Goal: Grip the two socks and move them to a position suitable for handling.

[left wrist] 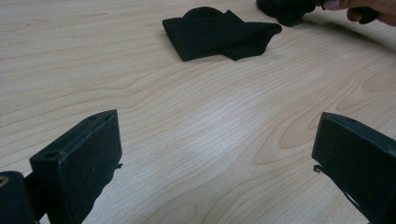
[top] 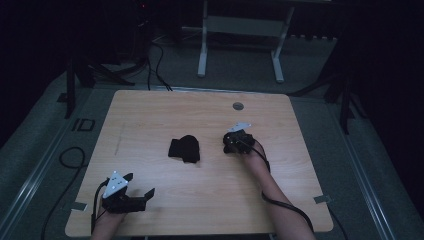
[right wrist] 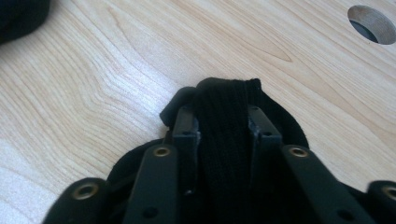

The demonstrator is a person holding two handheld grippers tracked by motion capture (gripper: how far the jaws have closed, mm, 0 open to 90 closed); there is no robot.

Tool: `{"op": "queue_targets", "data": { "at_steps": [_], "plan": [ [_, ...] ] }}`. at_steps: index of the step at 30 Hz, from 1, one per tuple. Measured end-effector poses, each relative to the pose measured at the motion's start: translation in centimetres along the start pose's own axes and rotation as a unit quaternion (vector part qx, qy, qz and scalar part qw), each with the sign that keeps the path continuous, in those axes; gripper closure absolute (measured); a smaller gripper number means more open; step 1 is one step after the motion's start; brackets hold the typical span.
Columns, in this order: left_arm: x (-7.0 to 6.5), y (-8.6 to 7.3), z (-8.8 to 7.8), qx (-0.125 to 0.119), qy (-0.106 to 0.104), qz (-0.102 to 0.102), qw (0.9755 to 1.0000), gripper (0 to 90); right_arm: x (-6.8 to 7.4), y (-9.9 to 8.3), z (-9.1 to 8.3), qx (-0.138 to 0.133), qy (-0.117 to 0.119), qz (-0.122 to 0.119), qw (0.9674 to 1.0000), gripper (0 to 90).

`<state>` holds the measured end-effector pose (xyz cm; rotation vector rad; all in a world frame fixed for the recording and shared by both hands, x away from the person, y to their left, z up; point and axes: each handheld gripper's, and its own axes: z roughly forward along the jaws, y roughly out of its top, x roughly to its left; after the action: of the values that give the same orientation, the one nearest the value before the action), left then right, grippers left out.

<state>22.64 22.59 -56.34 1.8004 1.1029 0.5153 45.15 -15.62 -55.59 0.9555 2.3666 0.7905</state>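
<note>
The right gripper (right wrist: 223, 122) pinches a bunched black sock (right wrist: 223, 100) on the wooden surface (top: 150, 115), soft, light and floppy, best taken at a thick fold, while the left gripper (top: 135, 186) stands open.

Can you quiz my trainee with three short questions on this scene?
1. True or false: the right gripper is shut on a black ribbed fabric piece.
2. What lies mid-table? A) a folded black cloth B) a red mug C) a steel spoon
3. How do the left gripper jaws stand?

Key: 1 true, the fabric is pinched between its jaws. 2 A. 3 Wide apart, with bare light wooden table between them.
</note>
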Motion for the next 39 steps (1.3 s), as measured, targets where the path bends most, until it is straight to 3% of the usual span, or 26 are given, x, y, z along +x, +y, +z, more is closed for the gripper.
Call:
{"op": "queue_targets", "data": {
  "at_steps": [3,8,14,18,26,30,33,36,39],
  "plan": [
    [0.1,0.0,0.0,-0.002,0.000,-0.001,1.0000,1.8,-0.3,0.4,-0.4,0.005,0.008,0.005,0.9999,75.7],
    [0.2,0.0,0.0,-0.001,-0.001,-0.006,1.0000,1.8,0.0,1.1,-2.4,-0.019,0.038,0.006,0.9991,76.3],
    [0.1,0.1,0.0,-0.002,0.000,-0.002,1.0000,1.8,1.6,1.8,-6.1,-0.056,0.059,-0.024,0.9964,76.3],
    [0.0,0.1,0.1,0.000,-0.001,-0.001,1.0000,1.8,2.9,1.6,-8.7,-0.085,0.075,-0.041,0.9927,76.2],
    [-0.2,0.1,0.3,0.002,-0.003,0.000,1.0000,1.8,6.4,-0.6,-13.0,-0.120,0.109,-0.082,0.9833,76.0],
    [-0.5,0.1,0.4,0.003,-0.007,-0.001,1.0000,1.8,8.4,-2.3,-13.2,-0.109,0.122,-0.108,0.9805,75.8],
    [-0.8,0.2,0.3,0.000,-0.007,0.003,1.0000,1.8,9.7,-3.9,-12.7,-0.096,0.131,-0.115,0.9800,75.6],
    [-1.1,0.3,0.2,-0.012,0.003,0.003,0.9999,1.8,10.1,-5.3,-12.0,-0.087,0.140,-0.104,0.9808,75.1],
    [-1.2,0.3,0.3,-0.014,-0.003,-0.003,0.9999,1.8,10.4,-6.4,-11.3,-0.078,0.156,-0.091,0.9805,74.6]
  ]
}}
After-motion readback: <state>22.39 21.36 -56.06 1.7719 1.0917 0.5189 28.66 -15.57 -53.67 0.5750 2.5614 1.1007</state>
